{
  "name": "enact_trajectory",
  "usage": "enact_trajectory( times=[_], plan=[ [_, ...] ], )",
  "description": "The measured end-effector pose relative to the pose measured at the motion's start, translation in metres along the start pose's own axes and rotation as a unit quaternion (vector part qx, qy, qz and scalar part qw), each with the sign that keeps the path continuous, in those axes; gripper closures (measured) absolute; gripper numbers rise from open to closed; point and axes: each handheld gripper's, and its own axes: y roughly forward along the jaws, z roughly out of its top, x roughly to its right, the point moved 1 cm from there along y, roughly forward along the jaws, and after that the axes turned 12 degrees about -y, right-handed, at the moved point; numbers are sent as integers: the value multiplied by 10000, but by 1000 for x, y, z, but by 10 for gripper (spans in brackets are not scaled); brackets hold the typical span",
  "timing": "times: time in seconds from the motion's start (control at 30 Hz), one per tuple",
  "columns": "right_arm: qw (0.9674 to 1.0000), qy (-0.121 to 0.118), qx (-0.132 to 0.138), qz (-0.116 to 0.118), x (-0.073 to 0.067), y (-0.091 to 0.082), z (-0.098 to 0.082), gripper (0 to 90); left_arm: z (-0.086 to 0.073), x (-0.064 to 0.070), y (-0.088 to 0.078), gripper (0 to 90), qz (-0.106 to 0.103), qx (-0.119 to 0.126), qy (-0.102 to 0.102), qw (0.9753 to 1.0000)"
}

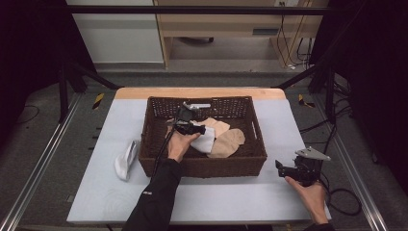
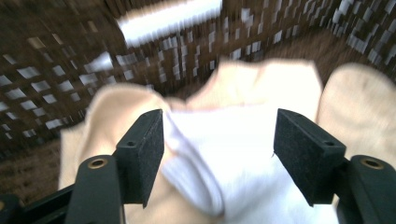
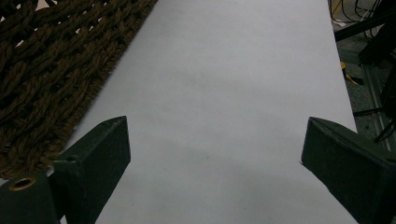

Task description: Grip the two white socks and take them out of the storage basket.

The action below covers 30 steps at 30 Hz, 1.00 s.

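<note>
On the left of the counter (image 1: 96, 192), one white sock (image 1: 126, 160) lies loose just outside the wicker basket (image 1: 202, 166), not yet collected; judging from how things lie, it is the one piece left of a job of gathering socks into the basket. Inside the basket, the left tool (image 1: 191, 126) hangs low over a small heap: a folded white sock (image 2: 219, 158) lies on top of beige socks (image 1: 230, 140), which spread toward the basket's right half. In the left gripper view the jaws stand apart with the white sock between them, and the pads do not appear to press on it, so this sock reads as just set down rather than held, though blur leaves the edges soft. A pale flat object (image 1: 201, 105) rests against the far basket wall; what it is cannot be told. Farther right, the right tool (image 1: 284, 168) waits above bare counter beside the basket, jaws wide apart, nothing between them.
</note>
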Motion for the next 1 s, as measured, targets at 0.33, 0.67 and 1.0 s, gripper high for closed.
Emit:
enact_trajectory(
  times=[0.33,0.67,1.0],
  plan=[
    [10000,-1,-12,9,0,0,0,83,-5,-4,7,384,3,-369,-124,9992],
    [10000,-15,-5,27,-1,0,0,83,-6,-2,6,782,-174,-875,-446,9950],
    [10000,-21,-5,11,0,-1,0,84,-1,2,-11,833,-437,-190,-317,9984]
  ],
)
